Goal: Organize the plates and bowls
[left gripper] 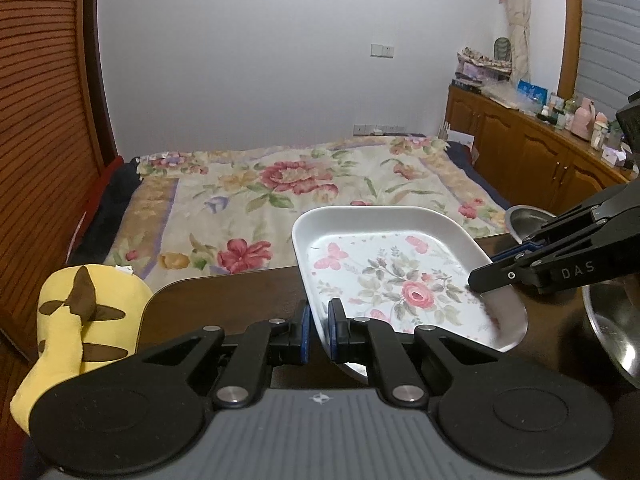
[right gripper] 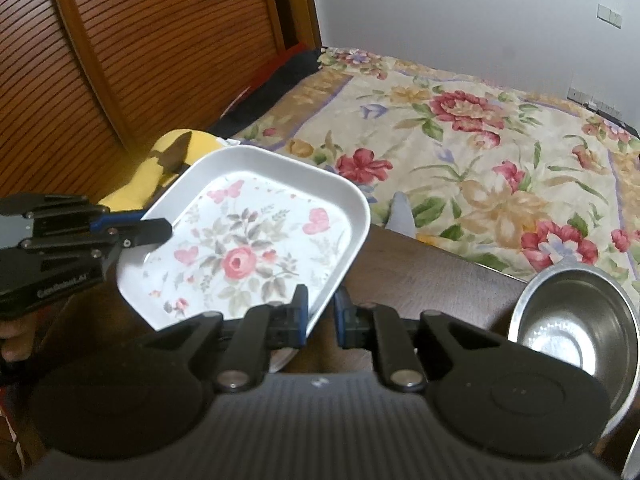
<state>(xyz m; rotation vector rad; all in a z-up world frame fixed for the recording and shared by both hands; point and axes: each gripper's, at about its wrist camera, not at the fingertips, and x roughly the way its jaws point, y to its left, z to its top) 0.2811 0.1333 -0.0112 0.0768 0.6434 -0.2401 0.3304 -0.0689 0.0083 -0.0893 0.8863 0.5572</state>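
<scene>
A white square plate with a pink rose and butterfly print (left gripper: pixel 392 276) is held tilted above the dark wooden table (left gripper: pixel 240 292). My left gripper (left gripper: pixel 318 332) is shut on its near-left rim. My right gripper (right gripper: pixel 322 318) is shut on the opposite rim of the same plate (right gripper: pixel 256 248). The right gripper also shows in the left wrist view (left gripper: pixel 486 272), and the left gripper shows in the right wrist view (right gripper: pixel 158 226). A steel bowl (right gripper: pixel 576 328) sits on the table to the right. It also shows in the left wrist view (left gripper: pixel 612 328), with a smaller steel bowl (left gripper: pixel 524 220) behind it.
A yellow plush toy with brown marks (left gripper: pixel 76 320) lies at the table's left edge. A bed with a floral cover (left gripper: pixel 300 184) fills the space beyond the table. A wooden cabinet with clutter (left gripper: pixel 540 152) stands on the right, a slatted wooden wall (right gripper: pixel 120 60) on the left.
</scene>
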